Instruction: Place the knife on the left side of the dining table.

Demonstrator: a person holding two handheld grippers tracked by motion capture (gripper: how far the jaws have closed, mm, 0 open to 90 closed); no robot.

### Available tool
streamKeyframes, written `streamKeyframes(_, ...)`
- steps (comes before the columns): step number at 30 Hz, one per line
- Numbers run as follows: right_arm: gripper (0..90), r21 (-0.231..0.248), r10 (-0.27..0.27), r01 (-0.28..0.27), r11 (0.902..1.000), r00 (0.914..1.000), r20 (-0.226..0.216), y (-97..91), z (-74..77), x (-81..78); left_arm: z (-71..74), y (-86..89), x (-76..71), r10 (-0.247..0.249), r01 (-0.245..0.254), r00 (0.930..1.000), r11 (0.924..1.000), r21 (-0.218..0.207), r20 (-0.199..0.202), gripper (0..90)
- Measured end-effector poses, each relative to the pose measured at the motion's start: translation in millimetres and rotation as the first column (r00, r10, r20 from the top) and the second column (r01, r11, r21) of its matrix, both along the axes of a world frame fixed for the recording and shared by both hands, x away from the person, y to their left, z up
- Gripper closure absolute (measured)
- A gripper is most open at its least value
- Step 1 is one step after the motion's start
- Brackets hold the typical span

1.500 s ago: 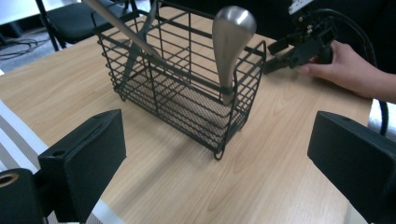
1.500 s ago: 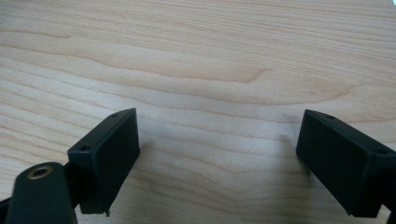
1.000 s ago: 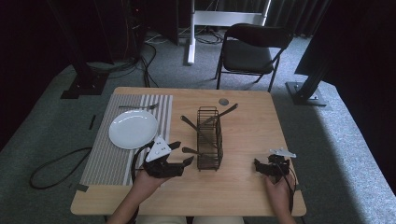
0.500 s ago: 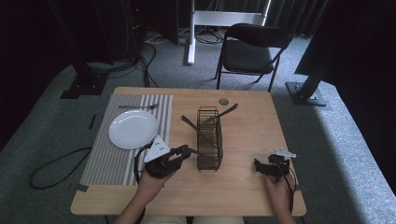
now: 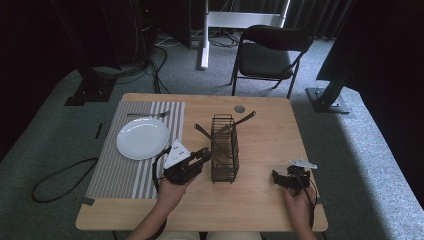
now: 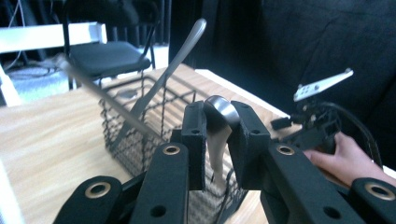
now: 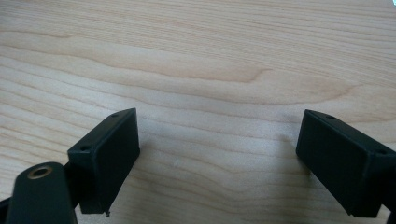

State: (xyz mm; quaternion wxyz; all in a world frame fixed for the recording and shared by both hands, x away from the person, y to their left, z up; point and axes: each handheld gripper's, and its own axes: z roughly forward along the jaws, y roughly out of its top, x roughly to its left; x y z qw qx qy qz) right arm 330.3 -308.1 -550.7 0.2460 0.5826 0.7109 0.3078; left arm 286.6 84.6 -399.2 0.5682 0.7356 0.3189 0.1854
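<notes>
A black wire basket [image 5: 224, 150] stands mid-table with several metal utensils leaning out of it. One handle [image 5: 240, 121] points to the far right and another [image 5: 202, 132] to the left. My left gripper [image 5: 202, 156] is at the basket's left side. Its jaws have just been closing and now clamp the rounded end of a silver utensil handle [image 6: 217, 109] that sticks out of the basket [image 6: 140, 135]. My right gripper [image 5: 276, 177] rests near the front right of the table, open, with bare wood between its fingers [image 7: 217, 158].
A white plate [image 5: 142, 138] and a fork [image 5: 147, 114] lie on a striped placemat [image 5: 125, 170] at the left. A small grey disc [image 5: 239, 108] sits near the far edge. A folding chair [image 5: 267, 55] stands beyond the table.
My left gripper moved right, up against the basket, and its jaws closed on the utensil handle. The right gripper stayed where it was.
</notes>
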Motion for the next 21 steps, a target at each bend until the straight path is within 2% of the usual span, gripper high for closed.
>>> streamKeyframes(4,12.4,0.0,-0.001,0.001,1.0,1.0,-0.002,0.0,0.1,-0.1,3.7,-12.1,8.7,0.011,-0.01,0.9999,0.9997,-0.024,0.012,78.9)
streamKeyframes(6,12.4,0.001,0.0,0.0,1.0,1.0,0.0,0.0,0.0,0.0,5.2,-19.9,15.6,0.014,-0.013,0.9998,0.9986,-0.052,0.011,80.0)
streamKeyframes(13,12.4,-0.002,0.002,-0.002,1.0,1.0,0.001,-0.3,0.0,0.0,9.6,-46.2,30.6,0.022,-0.019,0.9987,0.9977,-0.066,0.046,82.5)
streamKeyframes(17,12.4,-0.002,0.002,-0.002,1.0,1.0,0.001,-0.3,0.0,0.1,11.0,-56.9,36.5,-0.024,0.028,0.9972,0.9982,-0.054,0.07,83.3)
streamKeyframes(21,12.5,-0.002,0.002,-0.002,1.0,1.0,0.001,-0.3,0.0,0.0,11.3,-63.4,42.6,-0.081,0.084,0.9913,0.9959,-0.032,0.104,83.6)
